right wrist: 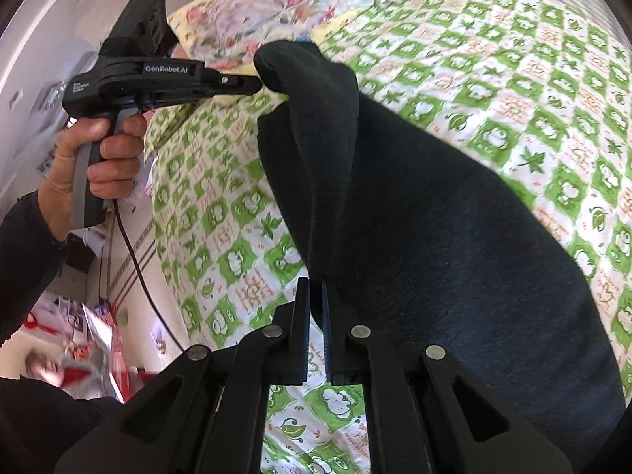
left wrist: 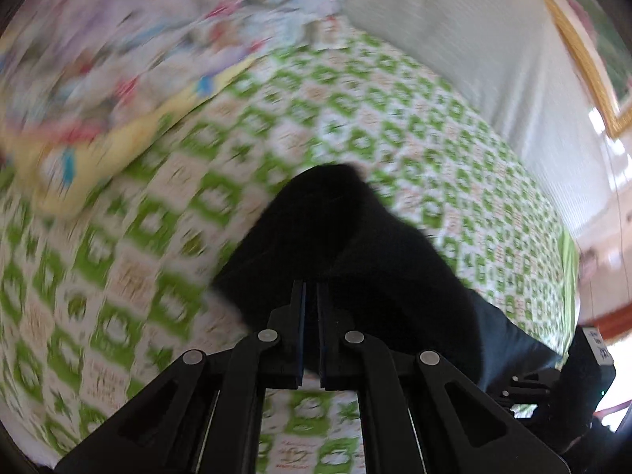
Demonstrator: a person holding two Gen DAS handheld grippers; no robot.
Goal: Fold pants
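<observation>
Colours and patterns on the bed

Pants (right wrist: 434,237): plain black, shading to dark navy. Bedsheet (right wrist: 513,91): white ground, checkered green squares with white figures, green leaves, tan motifs. Quilt (right wrist: 252,4): pale yellow edge, pink, lilac and blue floral print. Left gripper (right wrist: 252,86) and right gripper (right wrist: 315,296): black; left handle grey.

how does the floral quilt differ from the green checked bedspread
The floral quilt has pink and purple flowers with a yellow border; the green checked bedspread has green and white squares with leaf motifs. The quilt lies bunched in a heap at the far end; the bedspread lies spread flat, with the black pants over it. Both are printed bedding on the same bed.
</observation>
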